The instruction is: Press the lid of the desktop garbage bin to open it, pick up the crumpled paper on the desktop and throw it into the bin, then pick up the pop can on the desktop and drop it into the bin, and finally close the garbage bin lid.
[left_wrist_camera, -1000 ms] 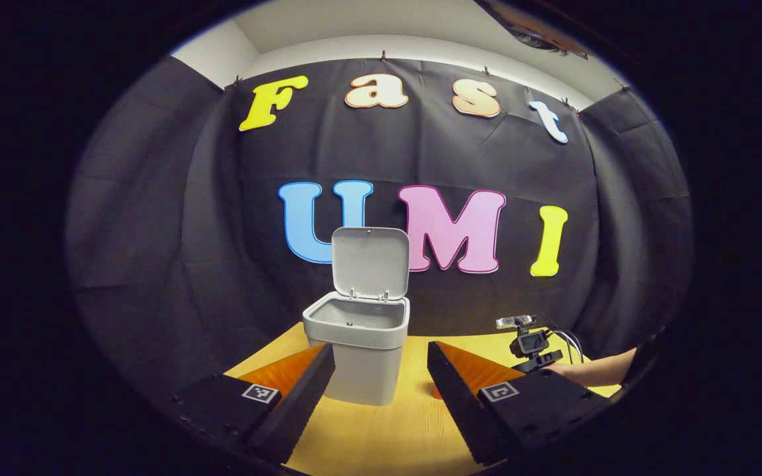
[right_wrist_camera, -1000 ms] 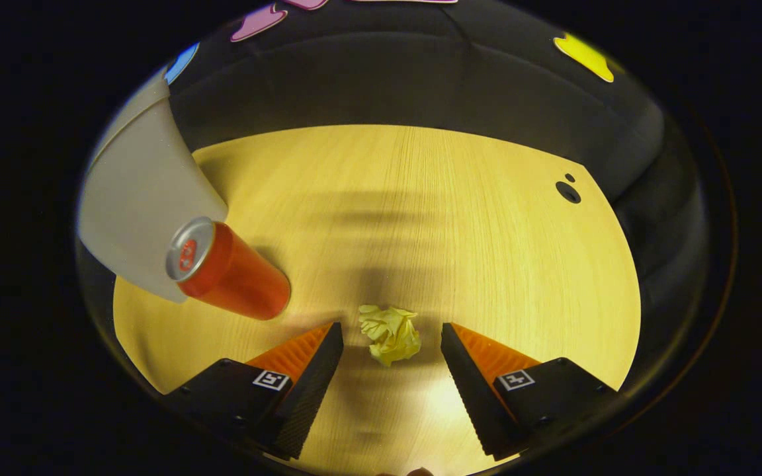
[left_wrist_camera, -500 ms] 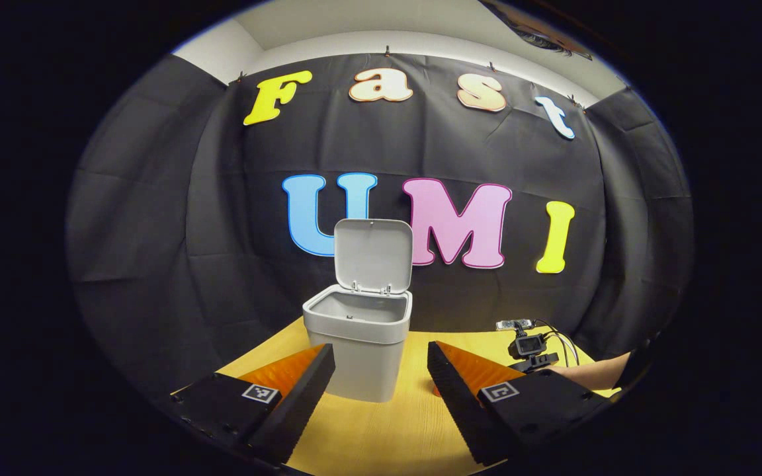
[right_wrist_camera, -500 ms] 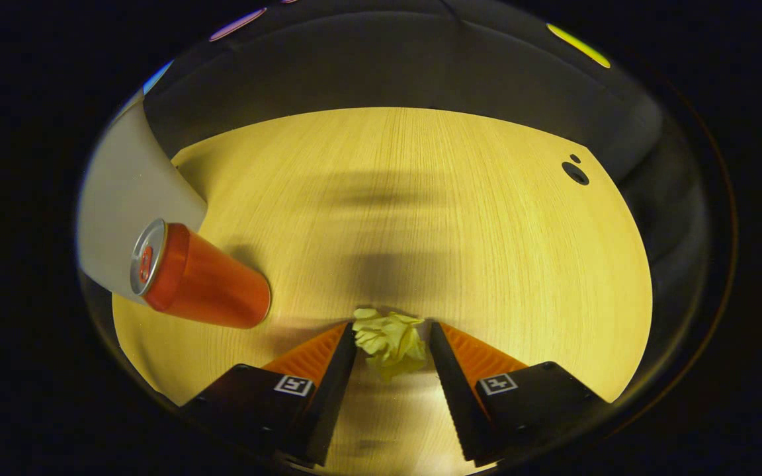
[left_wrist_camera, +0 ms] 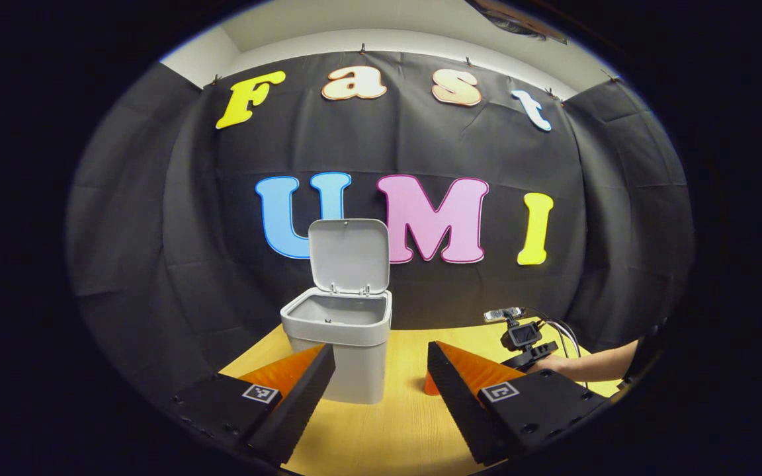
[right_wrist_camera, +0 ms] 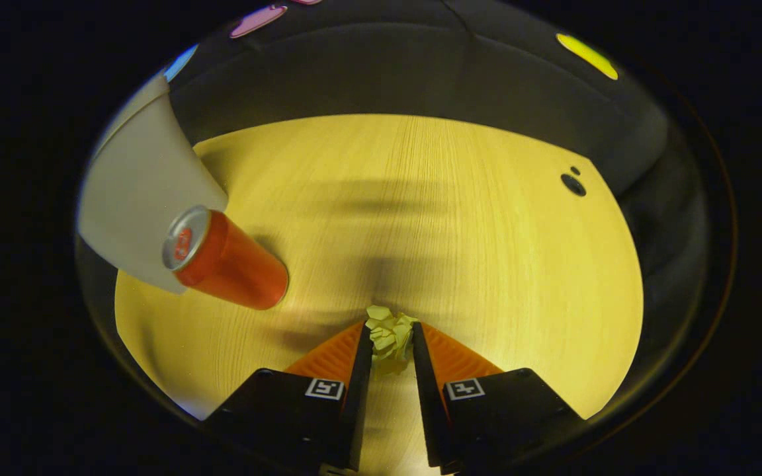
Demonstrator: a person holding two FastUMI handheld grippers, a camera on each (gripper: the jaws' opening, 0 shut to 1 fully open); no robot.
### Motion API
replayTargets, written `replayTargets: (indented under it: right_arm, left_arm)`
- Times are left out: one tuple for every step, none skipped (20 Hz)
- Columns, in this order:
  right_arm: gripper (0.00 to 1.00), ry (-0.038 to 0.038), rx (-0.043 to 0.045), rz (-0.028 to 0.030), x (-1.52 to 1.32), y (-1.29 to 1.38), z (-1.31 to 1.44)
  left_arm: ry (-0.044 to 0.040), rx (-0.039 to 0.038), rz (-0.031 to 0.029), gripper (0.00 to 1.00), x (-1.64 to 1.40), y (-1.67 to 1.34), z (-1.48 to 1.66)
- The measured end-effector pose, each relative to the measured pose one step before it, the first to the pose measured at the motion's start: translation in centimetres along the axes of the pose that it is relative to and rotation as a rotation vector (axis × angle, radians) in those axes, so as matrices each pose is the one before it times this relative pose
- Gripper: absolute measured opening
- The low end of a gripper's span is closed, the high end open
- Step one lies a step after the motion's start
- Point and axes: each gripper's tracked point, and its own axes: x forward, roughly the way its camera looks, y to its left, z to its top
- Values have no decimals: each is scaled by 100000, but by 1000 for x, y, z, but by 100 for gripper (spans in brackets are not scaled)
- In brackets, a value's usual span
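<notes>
At nine o'clock of the right gripper view stood the grey bin [right_wrist_camera: 133, 218], and just beside it, still upright on the desktop [right_wrist_camera: 473, 218], the pop can [right_wrist_camera: 229, 261], waiting its turn. At six o'clock came the change: a second before, the right gripper [right_wrist_camera: 391, 337] had its fingers spread wide around the crumpled paper [right_wrist_camera: 389, 334]; now they had closed in and clenched the yellow wad between them, both pads pressing its sides. The paper sat low over the wood; whether it had lifted clear I could not tell.

In the left gripper view the bin [left_wrist_camera: 338, 344] stood at six o'clock with its lid [left_wrist_camera: 349, 254] upright, so step one looked done. The left gripper [left_wrist_camera: 381, 370] hung released, holding nothing. The carry to the bin looked next.
</notes>
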Motion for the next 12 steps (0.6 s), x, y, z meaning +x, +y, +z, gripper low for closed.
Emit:
replayTargets:
  right_arm:
    - [41, -4468, -2186, -508, -1543, 138, 1354]
    - [41, -7222, -3720, -27, -3949, 342, 2534]
    - [41, -4218, -2218, 254, -1951, 233, 1927]
    - [41, -4480, -1809, 639, -1768, 671, 2142]
    - [41, -4519, -634, 1310, -1940, 882, 2355]
    - [41, -4489, 60, 2118, -2003, 1060, 2448]
    - [41, -4555, 76, 2161, -1521, 954, 2741]
    - [41, -3702, -61, 2680, -955, 1201, 2463]
    - [41, -3230, -100, 3048, -860, 1636, 2465]
    - [40, -7151, -1687, 5666, -879, 3435, 4682]
    - [40, -3226, -2546, 1958, -87, 1582, 2111]
    - [41, -1917, -2787, 1989, 286, 1555, 1499]
  left_arm:
    - [-35, -919, -821, 95, 189, 110, 117]
    - [-768, -1983, -2007, 95, 137, 220, 190]
    - [-394, -455, -812, 95, 76, 419, 202]
    - [-594, 49, -382, 95, -79, 308, 29]
    - [-642, 114, -201, 95, -110, 401, 148]
    - [-467, 27, -161, 95, -161, 368, -29]
    - [-290, -190, -82, 95, -166, 370, 51]
    - [-200, -402, 106, 95, -212, 541, -87]
    - [-225, -496, 385, 95, -223, 613, 35]
    - [-160, -1059, 1353, 95, -494, 1194, -248]
    - [-80, -964, 1560, 95, -403, 957, -48]
    - [-343, -834, 1228, 95, -272, 853, 107]
